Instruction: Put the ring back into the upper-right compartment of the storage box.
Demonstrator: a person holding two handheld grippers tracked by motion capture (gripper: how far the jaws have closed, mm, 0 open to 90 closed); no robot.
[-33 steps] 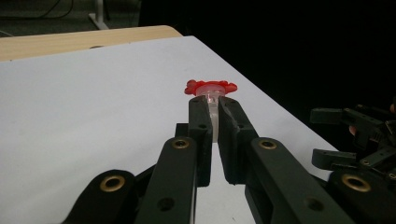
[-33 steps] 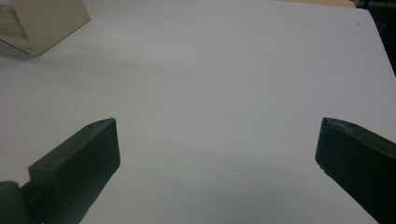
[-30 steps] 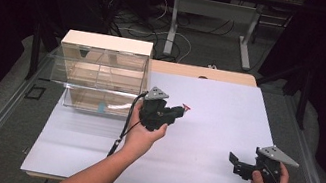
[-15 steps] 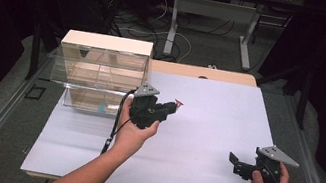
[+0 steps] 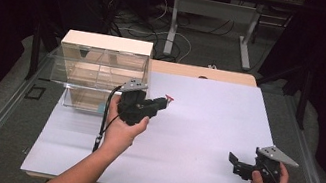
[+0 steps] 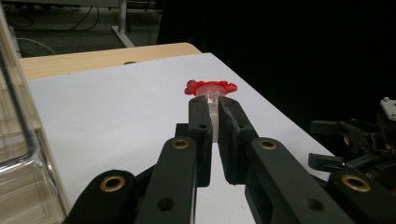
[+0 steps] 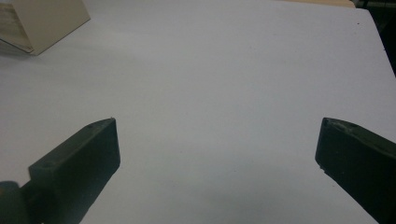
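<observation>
My left gripper (image 5: 163, 101) is held above the white mat (image 5: 205, 129), just right of the clear storage box (image 5: 102, 68). Its jaws are shut on a small clear tube with a red cap (image 5: 169, 98). In the left gripper view the two black jaws pinch the tube's body below the red cap (image 6: 211, 87), and the left gripper (image 6: 211, 105) points out over the mat. My right gripper (image 5: 234, 164) rests low near the mat's front right corner. Its jaws stand wide apart in the right gripper view, with nothing in the right gripper (image 7: 217, 140) but bare mat.
The clear box has a cream top and several compartments; its wall (image 6: 18, 140) is close on the left of the left gripper view and its corner (image 7: 42, 18) is far off in the right gripper view. A wooden table edge (image 5: 205, 72) runs behind the mat.
My left hand has carried the capped tube leftward and a little upward, closer to the clear box. The right hand has stayed put.
</observation>
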